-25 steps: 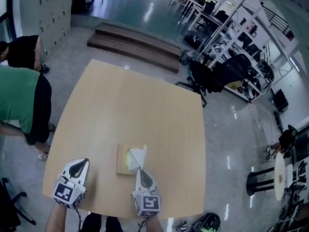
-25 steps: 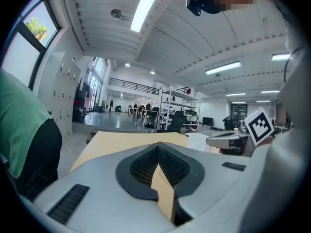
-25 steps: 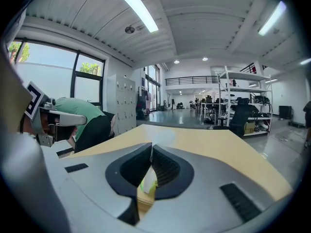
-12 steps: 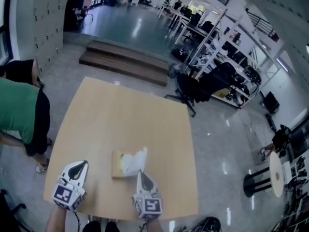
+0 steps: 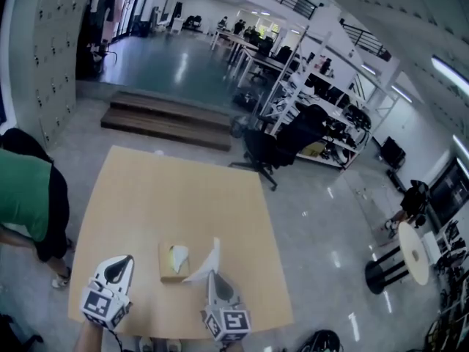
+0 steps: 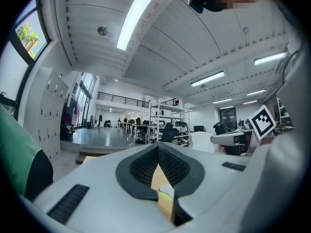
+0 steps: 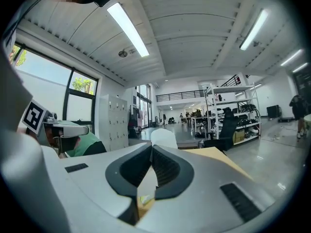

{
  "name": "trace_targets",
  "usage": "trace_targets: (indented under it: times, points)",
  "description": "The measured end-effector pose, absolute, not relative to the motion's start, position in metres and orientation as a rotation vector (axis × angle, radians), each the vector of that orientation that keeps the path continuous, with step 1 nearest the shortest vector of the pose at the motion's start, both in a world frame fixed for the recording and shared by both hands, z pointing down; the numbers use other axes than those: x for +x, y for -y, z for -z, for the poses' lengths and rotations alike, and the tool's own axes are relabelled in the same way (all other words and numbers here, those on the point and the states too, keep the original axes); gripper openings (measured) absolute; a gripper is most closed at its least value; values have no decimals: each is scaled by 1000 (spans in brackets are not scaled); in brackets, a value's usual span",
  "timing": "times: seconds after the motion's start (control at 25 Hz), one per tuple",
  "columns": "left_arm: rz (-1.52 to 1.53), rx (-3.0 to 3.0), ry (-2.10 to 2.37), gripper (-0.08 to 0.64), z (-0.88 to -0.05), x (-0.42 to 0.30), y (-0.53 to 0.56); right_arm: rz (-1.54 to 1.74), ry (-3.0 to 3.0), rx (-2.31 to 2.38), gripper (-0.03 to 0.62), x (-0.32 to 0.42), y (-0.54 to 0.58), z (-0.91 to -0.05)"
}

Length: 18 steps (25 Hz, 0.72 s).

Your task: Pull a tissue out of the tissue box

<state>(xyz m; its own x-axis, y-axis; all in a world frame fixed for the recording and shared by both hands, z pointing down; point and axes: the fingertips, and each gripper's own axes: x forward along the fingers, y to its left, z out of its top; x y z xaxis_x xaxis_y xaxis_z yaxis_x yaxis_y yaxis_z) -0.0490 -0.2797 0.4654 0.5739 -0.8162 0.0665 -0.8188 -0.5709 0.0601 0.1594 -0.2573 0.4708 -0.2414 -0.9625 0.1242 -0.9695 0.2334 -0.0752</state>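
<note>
tissue [image 5: 207,259] has risen higher above tissue box [image 5: 168,270], pinched by right gripper [image 5: 213,275]. pull straight up, steadily, away from the box. left gripper [image 5: 124,261] is pressed together, empty.

Matt, smooth pale wood table [image 5: 168,196], thin white paper tissue [image 5: 207,265], tan cardboard-looking tissue box [image 5: 165,268], glossy floor [image 5: 322,218].

A light wooden table [image 5: 168,196] stands on a glossy grey floor [image 5: 322,218]. A person in a green shirt [image 5: 26,200] bends just beside its left edge. Beyond it are low wooden steps [image 5: 165,119], a black office chair [image 5: 267,149], grey lockers [image 5: 44,42] and shelving racks [image 5: 322,101].
</note>
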Motion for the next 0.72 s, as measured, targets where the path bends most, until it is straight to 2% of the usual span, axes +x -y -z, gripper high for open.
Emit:
trace_targets:
  times: [0.72]
  points:
    - [-29, 2792, 1467, 8, -441, -36, 265, -88, 2468, 1912, 8, 180, 224, -444]
